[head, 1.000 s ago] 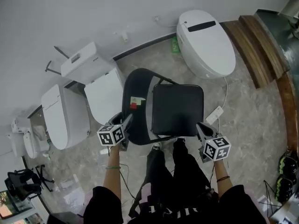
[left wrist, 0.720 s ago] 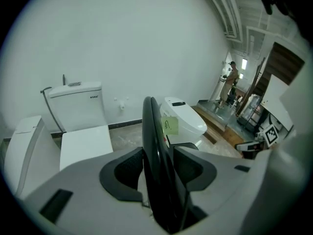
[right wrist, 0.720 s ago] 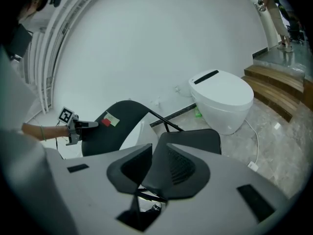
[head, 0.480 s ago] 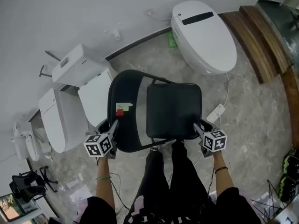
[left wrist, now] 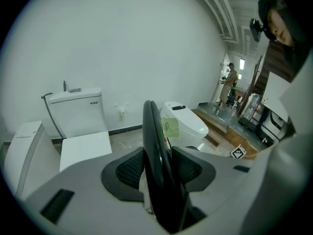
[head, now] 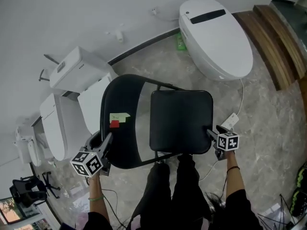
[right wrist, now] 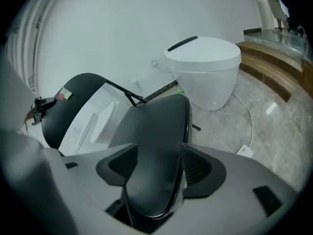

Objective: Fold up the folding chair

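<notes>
Marble floor (head: 268, 128) underfoot. My left gripper (head: 106, 140) has just been closing and is now clamped on the backrest (head: 120, 123) rim of the folding chair (head: 158, 123). My right gripper (head: 209, 132) has just been opening, jaws apart around the seat (head: 181, 121) edge, not pressing. The seat lies flat ahead and likely tips toward the backrest. Beyond are a toilet (head: 216, 37) and a white wall (head: 72, 13).

White toilet (head: 216, 37) close behind folding chair (head: 180, 121); bare floor (head: 268, 123) rightward
</notes>
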`<state>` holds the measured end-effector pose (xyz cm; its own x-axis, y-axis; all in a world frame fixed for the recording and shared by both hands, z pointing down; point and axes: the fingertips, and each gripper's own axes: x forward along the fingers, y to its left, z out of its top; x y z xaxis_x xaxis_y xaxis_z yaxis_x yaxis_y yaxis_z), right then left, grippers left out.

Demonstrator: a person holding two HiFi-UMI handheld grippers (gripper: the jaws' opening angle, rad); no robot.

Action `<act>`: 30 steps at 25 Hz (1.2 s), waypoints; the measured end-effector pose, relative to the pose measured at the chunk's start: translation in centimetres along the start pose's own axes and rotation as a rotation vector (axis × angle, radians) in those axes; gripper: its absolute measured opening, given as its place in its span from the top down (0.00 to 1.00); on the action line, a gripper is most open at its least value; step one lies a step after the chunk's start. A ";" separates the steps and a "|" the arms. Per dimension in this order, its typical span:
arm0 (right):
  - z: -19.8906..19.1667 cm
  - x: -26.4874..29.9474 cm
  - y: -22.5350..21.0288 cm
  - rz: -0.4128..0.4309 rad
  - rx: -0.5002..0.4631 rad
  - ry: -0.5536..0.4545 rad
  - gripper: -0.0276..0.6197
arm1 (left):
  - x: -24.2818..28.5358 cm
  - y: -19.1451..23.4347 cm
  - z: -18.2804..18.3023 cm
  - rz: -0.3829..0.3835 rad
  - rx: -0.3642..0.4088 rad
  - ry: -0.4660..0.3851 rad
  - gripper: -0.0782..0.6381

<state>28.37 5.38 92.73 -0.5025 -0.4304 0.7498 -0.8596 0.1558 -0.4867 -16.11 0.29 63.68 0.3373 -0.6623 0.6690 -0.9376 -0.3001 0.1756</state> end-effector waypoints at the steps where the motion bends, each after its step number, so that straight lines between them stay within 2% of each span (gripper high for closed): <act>1: -0.3 0.9 -0.7 0.009 -0.004 0.015 0.55 | 0.1 0.1 0.0 0.001 0.007 -0.005 0.64; 4: -1.9 3.5 -2.7 0.031 0.016 0.055 0.54 | 0.2 0.0 -0.3 0.030 0.048 -0.002 0.64; 8: -3.4 5.9 -4.0 0.120 0.131 0.088 0.53 | 0.7 0.0 -0.4 0.036 0.061 0.000 0.64; 12: -4.7 7.8 -4.2 0.154 0.091 0.151 0.51 | 0.6 0.0 -0.5 0.047 0.072 0.003 0.64; 15: -5.0 8.3 -4.6 0.189 0.116 0.147 0.47 | 0.7 0.1 -0.6 0.043 0.065 0.003 0.64; 19: -5.4 8.8 -3.7 0.329 0.269 0.119 0.45 | 0.7 0.2 -0.7 0.029 0.065 0.004 0.64; 24: -4.8 9.3 -3.5 0.406 0.293 0.077 0.45 | 0.7 -0.5 0.0 0.014 0.069 0.020 0.64; 28: -5.2 9.5 -2.5 0.509 0.338 0.128 0.45 | 0.6 -0.8 0.0 -0.013 0.078 0.030 0.64; 30: -4.7 9.7 -2.6 0.515 0.327 0.124 0.45 | 0.9 -0.8 0.1 -0.024 0.080 0.023 0.64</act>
<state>25.29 4.98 103.37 -0.8689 -0.2634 0.4190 -0.4408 0.0269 -0.8972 -15.08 -0.09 64.09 0.3565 -0.6384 0.6822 -0.9193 -0.3700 0.1342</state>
